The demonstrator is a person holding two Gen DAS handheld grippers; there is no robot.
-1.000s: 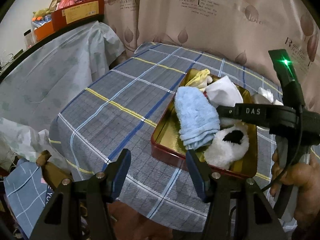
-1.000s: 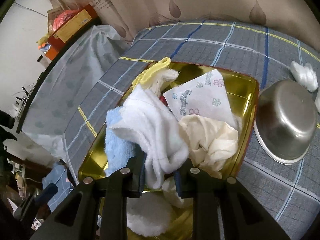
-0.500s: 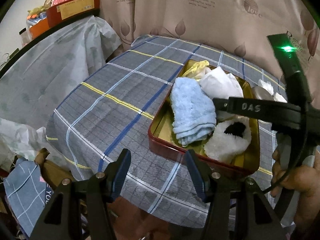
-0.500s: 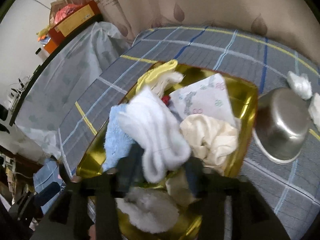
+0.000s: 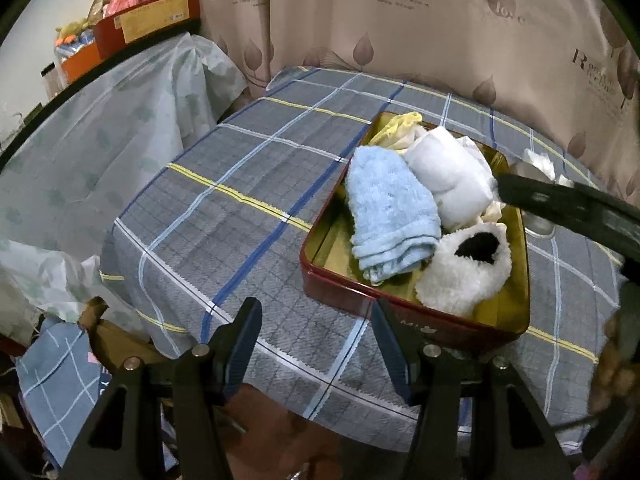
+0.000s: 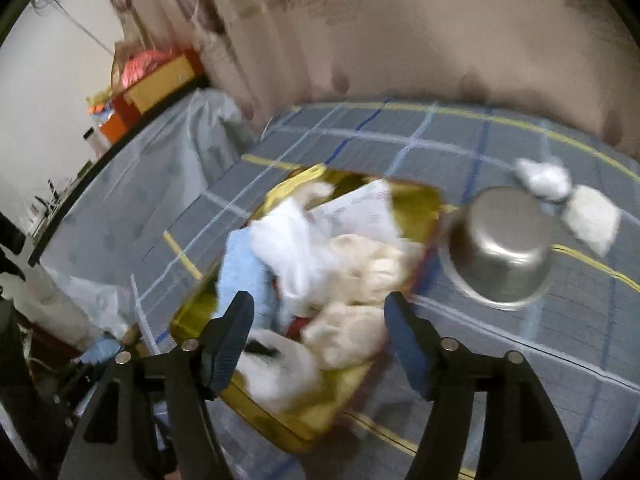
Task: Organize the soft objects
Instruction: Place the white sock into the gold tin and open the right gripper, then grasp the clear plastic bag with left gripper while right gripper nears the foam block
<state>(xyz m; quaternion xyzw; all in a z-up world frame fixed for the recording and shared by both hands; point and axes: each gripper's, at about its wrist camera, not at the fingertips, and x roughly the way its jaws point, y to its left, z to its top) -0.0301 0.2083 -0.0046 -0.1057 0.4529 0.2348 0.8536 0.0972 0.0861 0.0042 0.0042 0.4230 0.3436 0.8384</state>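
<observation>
Right wrist view first, and it's smeared with motion: the right gripper hangs above the near end of the gold-lined tin, its jaws opening, nothing pinched between them, the soft pile lying just beyond and below the tips. In that tin sit a light blue towel, a white cloth, a cream bundle, a printed tissue pack and a yellow cloth at the far end, with a fluffy white piece nearest the camera. What's left outside? Two white soft bits on the checked tablecloth, beyond the upturned steel bowl, up and to the right of these fingers and well apart from the tin. From the left wrist view, the left gripper sits spread and empty at the table's near edge, the tin's long axis running away from it, blue towel lengthwise along that axis. I'd judge the right hand the nearer one for those loose white pieces, since the bowl and the tin stand between them and the left.
</observation>
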